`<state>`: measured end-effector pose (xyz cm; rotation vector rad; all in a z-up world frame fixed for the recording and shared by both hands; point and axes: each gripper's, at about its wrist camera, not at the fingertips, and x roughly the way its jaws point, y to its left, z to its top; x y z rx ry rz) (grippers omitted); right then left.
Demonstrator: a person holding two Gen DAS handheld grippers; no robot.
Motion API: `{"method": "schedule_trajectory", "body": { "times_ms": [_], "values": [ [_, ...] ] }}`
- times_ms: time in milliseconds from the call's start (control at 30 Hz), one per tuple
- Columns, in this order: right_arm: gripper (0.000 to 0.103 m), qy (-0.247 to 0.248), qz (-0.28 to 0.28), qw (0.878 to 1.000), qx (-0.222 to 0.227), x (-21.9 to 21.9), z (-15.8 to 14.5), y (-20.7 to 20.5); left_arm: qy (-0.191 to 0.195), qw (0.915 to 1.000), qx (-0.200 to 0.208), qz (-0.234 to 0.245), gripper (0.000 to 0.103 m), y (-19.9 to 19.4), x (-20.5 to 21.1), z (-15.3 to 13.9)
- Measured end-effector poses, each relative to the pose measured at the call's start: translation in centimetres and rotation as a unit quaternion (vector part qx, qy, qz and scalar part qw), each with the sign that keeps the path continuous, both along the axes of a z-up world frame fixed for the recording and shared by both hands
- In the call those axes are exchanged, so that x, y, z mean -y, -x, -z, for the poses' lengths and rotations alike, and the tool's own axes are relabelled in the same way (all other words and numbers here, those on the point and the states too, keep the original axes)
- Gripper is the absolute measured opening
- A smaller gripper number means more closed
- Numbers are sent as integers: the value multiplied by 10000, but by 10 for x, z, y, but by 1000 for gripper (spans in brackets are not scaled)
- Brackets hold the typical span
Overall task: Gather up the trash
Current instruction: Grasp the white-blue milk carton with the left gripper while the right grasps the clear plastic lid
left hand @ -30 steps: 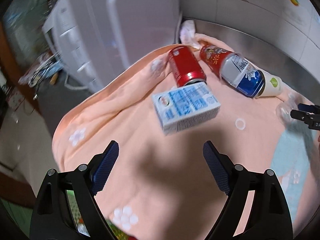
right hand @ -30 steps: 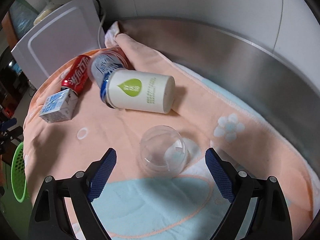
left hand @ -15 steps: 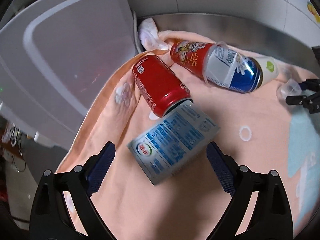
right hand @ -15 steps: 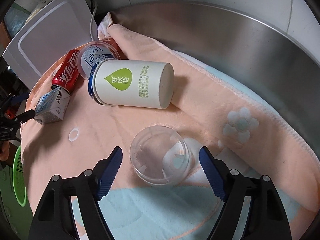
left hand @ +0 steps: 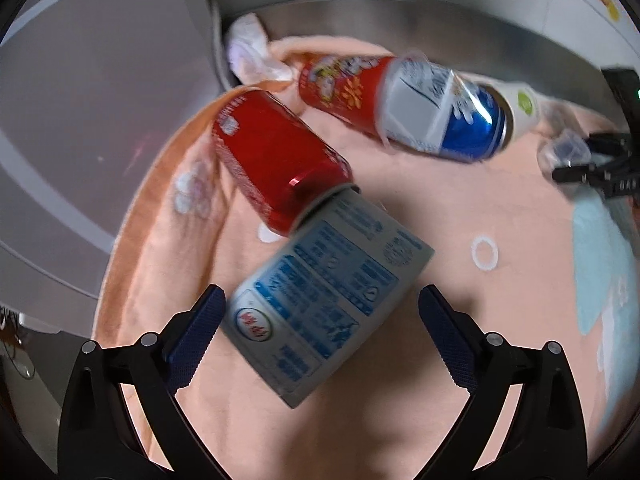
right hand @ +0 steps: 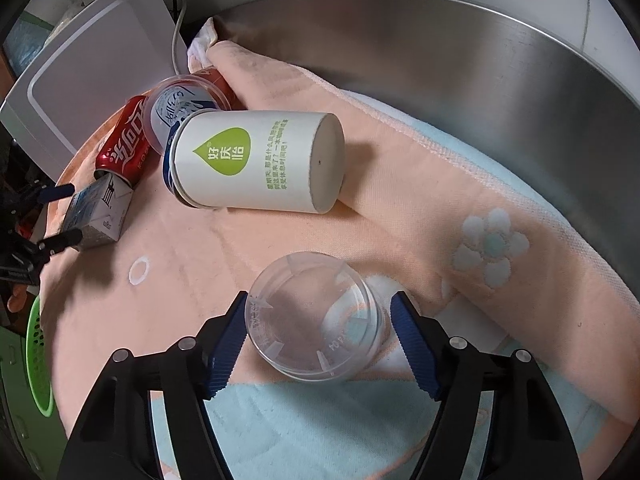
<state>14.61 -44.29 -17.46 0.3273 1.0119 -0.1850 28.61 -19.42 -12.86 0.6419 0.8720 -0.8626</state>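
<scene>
A blue and white milk carton [left hand: 324, 300] lies on the peach towel [left hand: 460, 320] between the open jaws of my left gripper [left hand: 320, 320]; neither pad clearly presses it. It also shows in the right wrist view [right hand: 100, 212]. A red cola can [left hand: 276, 164] lies just beyond it, then a red, white and blue can [left hand: 404, 108]. A clear plastic cup [right hand: 316, 320] lies on its side between the open jaws of my right gripper [right hand: 320, 336]; the left pad is at its rim, the right pad slightly apart. A white paper cup [right hand: 260, 164] lies behind.
A white appliance [left hand: 88, 120] stands at the left edge of the towel. A steel rim [right hand: 500, 80] curves behind. A green basket [right hand: 38, 364] sits low at the left. A small white ring [left hand: 485, 253] lies on the towel. A crumpled tissue [left hand: 252, 52] lies at the back.
My left gripper has moved in until the carton lies between its jaws. My right gripper has moved forward around the clear cup and narrowed.
</scene>
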Motion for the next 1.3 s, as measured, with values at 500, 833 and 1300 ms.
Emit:
{"method": "schedule_trajectory", "body": {
  "times_ms": [500, 833, 1300],
  "values": [
    [61, 48, 9, 10000, 20, 1, -3, 5, -67, 9997, 63, 247, 93, -6, 4, 1],
    [61, 85, -93, 9998, 138, -6, -14, 10, 15, 9994, -203, 269, 91, -7, 4, -2],
    [61, 37, -264, 9995, 183, -19, -14, 12, -124, 9990, -365, 210, 89, -8, 0, 3]
  ]
}}
